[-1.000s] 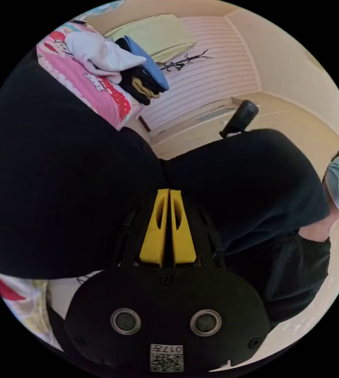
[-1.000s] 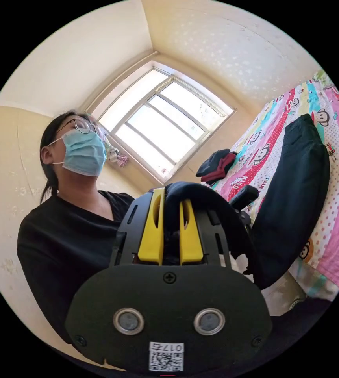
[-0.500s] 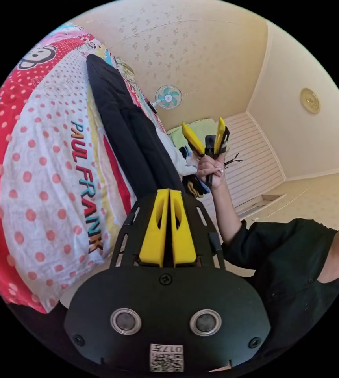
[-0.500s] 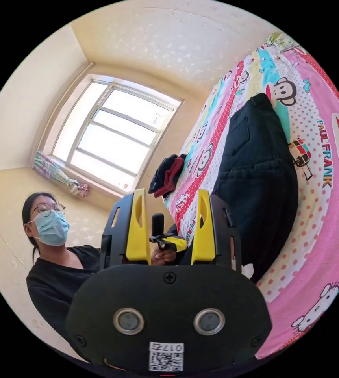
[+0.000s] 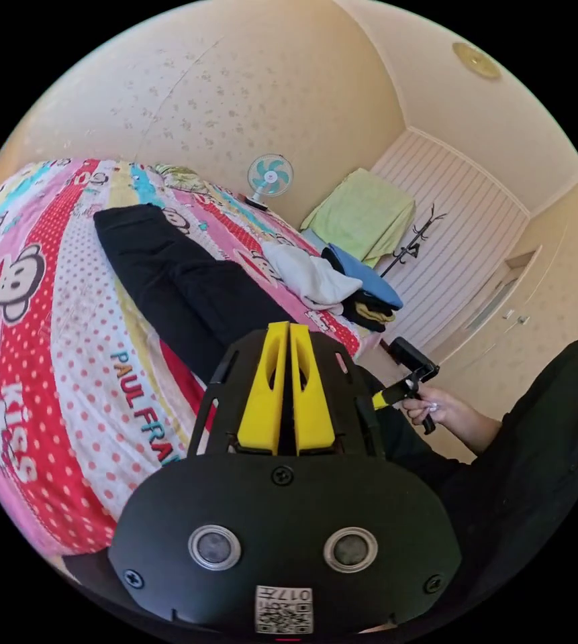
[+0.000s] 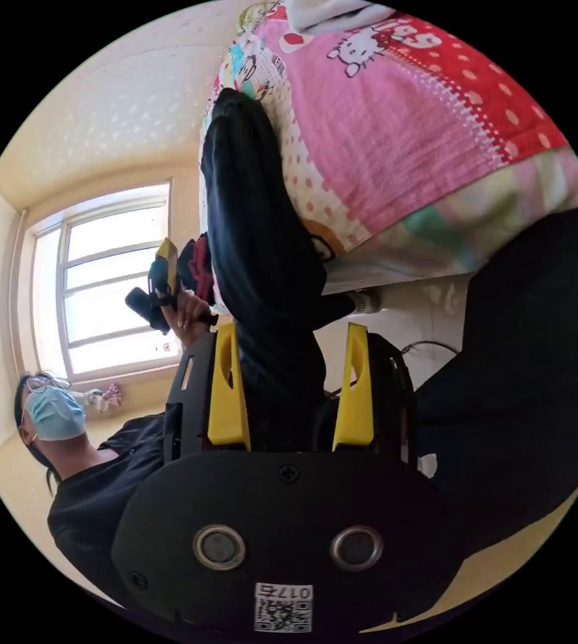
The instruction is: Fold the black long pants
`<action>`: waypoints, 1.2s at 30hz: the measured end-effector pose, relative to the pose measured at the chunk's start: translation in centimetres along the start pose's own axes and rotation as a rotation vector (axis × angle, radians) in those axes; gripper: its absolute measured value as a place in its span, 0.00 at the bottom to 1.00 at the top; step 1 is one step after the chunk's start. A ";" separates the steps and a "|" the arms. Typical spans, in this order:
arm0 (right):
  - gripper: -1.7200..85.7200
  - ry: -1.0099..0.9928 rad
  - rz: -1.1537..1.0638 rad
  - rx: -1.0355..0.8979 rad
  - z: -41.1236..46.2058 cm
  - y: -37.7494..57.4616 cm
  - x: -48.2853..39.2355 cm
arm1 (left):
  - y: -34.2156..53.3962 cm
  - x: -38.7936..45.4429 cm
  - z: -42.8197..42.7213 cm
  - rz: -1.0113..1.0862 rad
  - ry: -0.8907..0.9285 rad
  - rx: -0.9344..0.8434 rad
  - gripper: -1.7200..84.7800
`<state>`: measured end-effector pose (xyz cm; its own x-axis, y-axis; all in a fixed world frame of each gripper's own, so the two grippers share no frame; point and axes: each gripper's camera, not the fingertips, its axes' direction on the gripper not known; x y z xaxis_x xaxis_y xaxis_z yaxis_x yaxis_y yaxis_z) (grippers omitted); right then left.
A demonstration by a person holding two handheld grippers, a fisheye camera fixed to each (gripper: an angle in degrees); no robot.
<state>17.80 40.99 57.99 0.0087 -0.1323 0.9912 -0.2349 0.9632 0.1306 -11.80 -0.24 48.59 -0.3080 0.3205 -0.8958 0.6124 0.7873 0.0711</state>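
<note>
Our left gripper [image 5: 289, 330] had its fingers pressed together, holding nothing. Our right gripper [image 6: 291, 330] stood wide, black pants [image 6: 255, 221] between its fingers, draped off the bed [image 6: 396, 127].

The black long pants [image 5: 181, 288] are matt, soft cloth, lying on the bed [image 5: 47, 349], whose printed cotton sheet looks faintly rough. The left gripper [image 5: 287, 335] has smooth yellow plastic jaws on a matt black plastic body with shiny metal screws.
</note>
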 end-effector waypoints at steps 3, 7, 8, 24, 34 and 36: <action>0.25 -0.275 -0.040 0.044 2.4 -2.1 1.9 | -4.6 0.1 2.2 0.029 0.034 -0.080 0.01; 0.15 -0.310 -0.041 0.004 5.6 -4.2 1.7 | -7.7 1.7 3.0 0.086 -0.014 -0.095 0.01; 0.13 -0.345 -0.085 0.015 5.2 -3.5 1.1 | -8.4 2.3 3.0 0.109 -0.063 -0.101 0.01; 0.11 -0.409 -0.707 0.040 -6.9 9.7 -18.4 | -3.0 4.8 17.8 0.249 0.357 -0.664 0.01; 0.19 -0.263 -0.386 0.077 0.5 -14.5 -16.8 | -2.0 -12.0 9.9 -0.494 0.391 -0.266 0.01; 0.20 -0.266 -0.384 0.101 0.6 -15.7 -16.7 | -1.7 -14.2 5.8 -0.559 0.340 -0.112 0.03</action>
<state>20.76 27.99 39.35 -0.1329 -0.5419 0.8299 -0.3567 0.8073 0.4701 -4.25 -9.24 58.63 -0.7810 -0.0182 -0.6242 0.2204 0.9272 -0.3027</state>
